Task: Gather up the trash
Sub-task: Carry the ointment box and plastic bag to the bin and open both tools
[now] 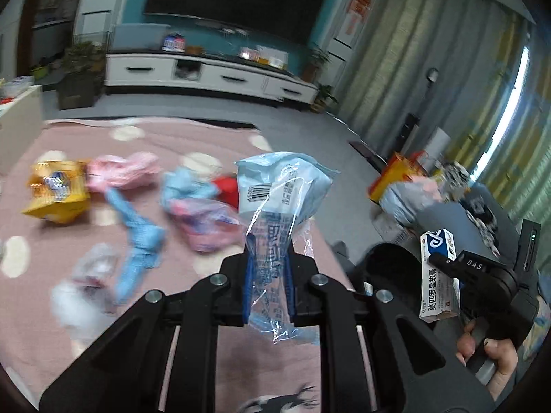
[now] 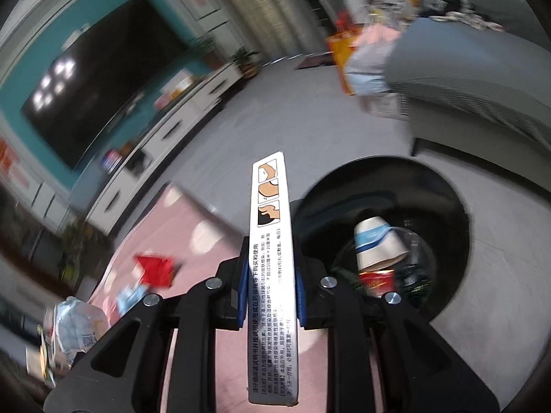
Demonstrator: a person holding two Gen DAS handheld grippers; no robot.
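The right gripper (image 2: 269, 282) squeezes a long white box (image 2: 272, 275) between its blue pads (image 2: 243, 285). The box stands up tall, with little drawings near its top. Just right of the box is a round black trash bin (image 2: 458, 220) on the grey floor. Inside the bin lies a tipped paper cup (image 2: 377, 242) above a red wrapper (image 2: 377, 280). Left of the box, a red packet (image 2: 155, 270) lies on a pink spotted cloth (image 2: 193, 227).
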